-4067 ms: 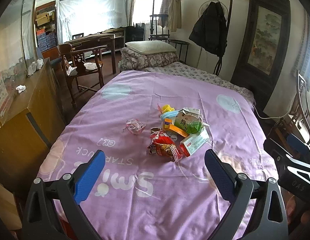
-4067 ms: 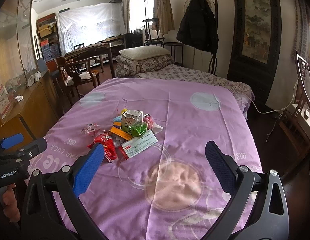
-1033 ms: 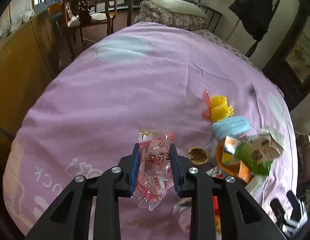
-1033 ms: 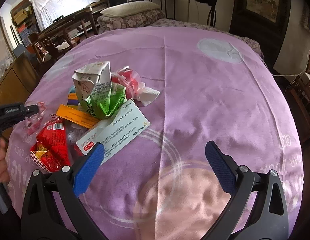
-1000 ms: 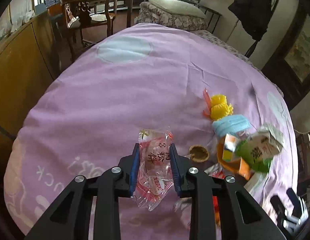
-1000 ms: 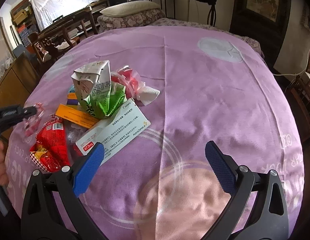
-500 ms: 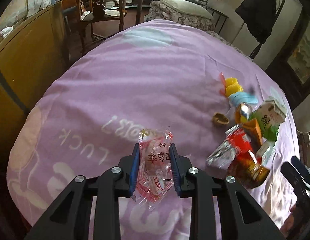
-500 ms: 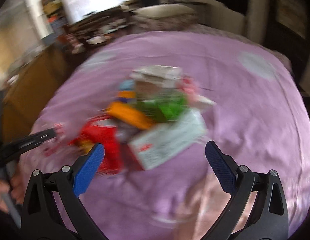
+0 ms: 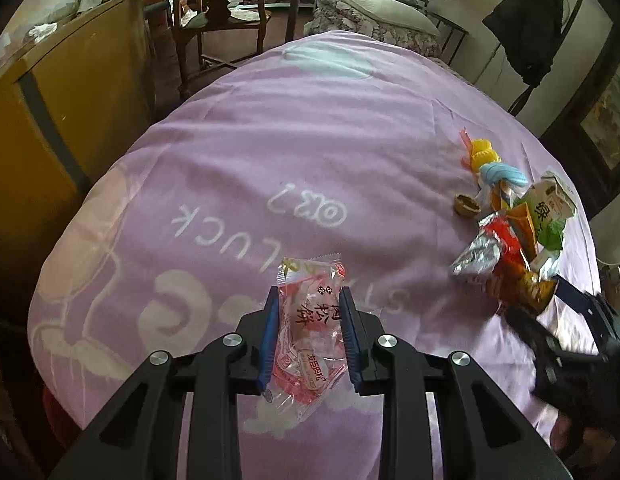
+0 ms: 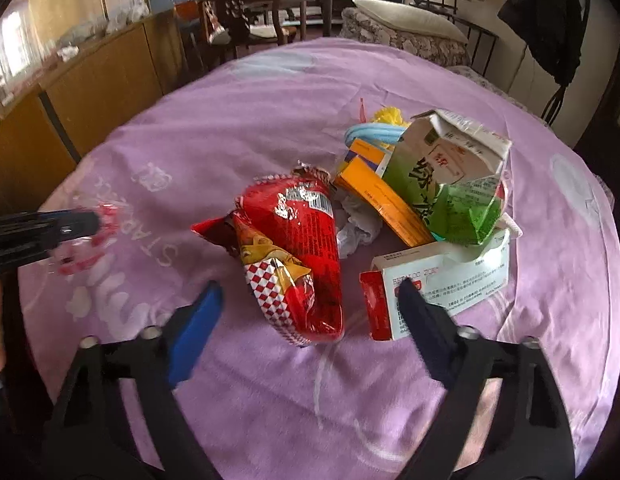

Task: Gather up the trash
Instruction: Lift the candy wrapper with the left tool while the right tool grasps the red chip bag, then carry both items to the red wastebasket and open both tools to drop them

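Over the bedspread, the right tool has narrowed around the red snack bag.

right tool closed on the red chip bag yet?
No: in the right wrist view the right tool is open, its fingers either side of the red chip bag, which lies on the bedspread.
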